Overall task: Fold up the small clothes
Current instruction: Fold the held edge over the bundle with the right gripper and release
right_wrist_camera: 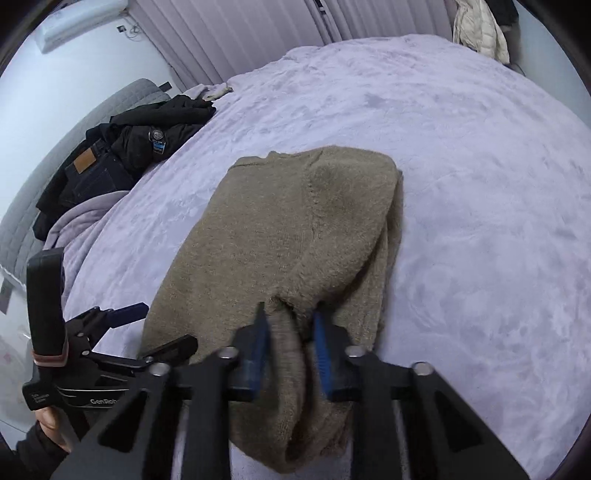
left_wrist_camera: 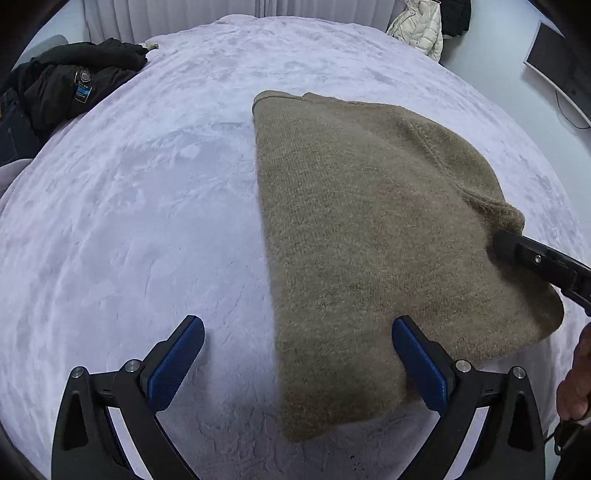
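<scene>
An olive-brown knitted sweater (left_wrist_camera: 362,236) lies folded lengthwise on the lavender bed blanket (left_wrist_camera: 129,221). My left gripper (left_wrist_camera: 297,325) stands wide open at the sweater's near end. Its left finger is over bare blanket and its right finger over the knit, with the sweater's straight left edge running between them. In the right wrist view the sweater (right_wrist_camera: 280,229) stretches away from me, and my right gripper (right_wrist_camera: 291,339) is shut on a bunched fold of it near the front. The right gripper (left_wrist_camera: 517,251) also shows at the sweater's right side. The open left gripper (right_wrist_camera: 155,328) sits by the sweater's left corner.
A heap of black jacket and dark jeans (right_wrist_camera: 122,155) lies at the bed's far left. A white puffer jacket (left_wrist_camera: 417,26) hangs beyond the far edge, near pale curtains (right_wrist_camera: 258,29). A monitor (left_wrist_camera: 561,66) stands at the right. A person's hand (right_wrist_camera: 48,421) grips the left handle.
</scene>
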Motion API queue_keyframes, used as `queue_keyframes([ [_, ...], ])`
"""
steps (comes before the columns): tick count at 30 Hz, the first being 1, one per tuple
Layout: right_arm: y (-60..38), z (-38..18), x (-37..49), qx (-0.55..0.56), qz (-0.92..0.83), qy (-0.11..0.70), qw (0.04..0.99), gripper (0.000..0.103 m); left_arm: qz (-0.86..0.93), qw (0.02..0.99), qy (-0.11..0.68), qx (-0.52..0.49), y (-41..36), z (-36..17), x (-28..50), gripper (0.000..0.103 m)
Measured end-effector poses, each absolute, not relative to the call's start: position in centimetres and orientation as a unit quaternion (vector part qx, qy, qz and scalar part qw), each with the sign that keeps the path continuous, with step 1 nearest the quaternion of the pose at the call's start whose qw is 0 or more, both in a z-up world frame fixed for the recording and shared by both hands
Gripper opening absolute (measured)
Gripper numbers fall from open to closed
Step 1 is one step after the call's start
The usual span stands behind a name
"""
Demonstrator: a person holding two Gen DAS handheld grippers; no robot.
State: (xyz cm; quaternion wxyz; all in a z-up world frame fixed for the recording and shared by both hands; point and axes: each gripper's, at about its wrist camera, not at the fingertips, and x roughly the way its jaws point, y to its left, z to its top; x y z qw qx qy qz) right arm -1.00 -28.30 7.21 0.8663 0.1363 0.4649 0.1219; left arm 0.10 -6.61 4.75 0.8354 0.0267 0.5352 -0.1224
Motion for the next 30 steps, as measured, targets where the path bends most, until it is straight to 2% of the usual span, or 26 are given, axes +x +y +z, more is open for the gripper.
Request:
queue_keyframes([
  [5, -31.4, 5.1, -2.5, 0.207, 0.117, 0.46, 0.855, 0.01, -0.125, 0.853, 0.507, 0.028, -3.7, 6.1, -1.9, 0.102],
  [9, -30.5, 5.5, -2.7, 0.186, 0.123, 0.453, 0.863, 0.012, -0.135, 0.863, 0.481, 0.08, -3.5, 6.4, -4.2, 0.102],
  [14, -30.1, 6.1, -3.1, 0.209, 0.127, 0.463, 0.852, 0.026, -0.109, 0.858, 0.481, 0.144, -4.9, 4.5, -4.5, 0.102],
  [18, -29.1, 6.6, -5.0, 0.192, 0.133, 0.453, 0.86, 0.045, -0.122, 0.86, 0.489, 0.084, -4.4, 4.3, -3.6, 0.102],
  [19, -28.7, 6.6, -5.3, 0.183, 0.134, 0.452, 0.863, 0.045, -0.122, 0.86, 0.49, 0.074, -4.3, 4.2, -3.3, 0.102],
  [20, -28.2, 6.5, -5.6, 0.169, 0.139, 0.451, 0.865, 0.044, -0.117, 0.86, 0.493, 0.067, -4.1, 3.8, -2.9, 0.102],
  [21, -27.7, 6.4, -5.9, 0.148, 0.145, 0.45, 0.869, 0.021, -0.105, 0.857, 0.5, 0.066, -3.9, 3.3, -2.6, 0.102],
  [22, -27.5, 6.2, -6.0, 0.132, 0.143, 0.451, 0.871, 0.005, -0.095, 0.849, 0.517, 0.056, -3.3, 2.5, -2.1, 0.103],
  [25, -29.0, 4.6, -6.0, 0.157, 0.125, 0.469, 0.86, 0.005, -0.109, 0.834, 0.541, -0.004, -1.5, 1.5, -1.8, 0.103],
  [30, -30.2, 6.2, -6.6, 0.172, 0.15, 0.459, 0.859, 0.01, -0.163, 0.843, 0.512, 0.029, -2.2, 5.1, -4.0, 0.103],
])
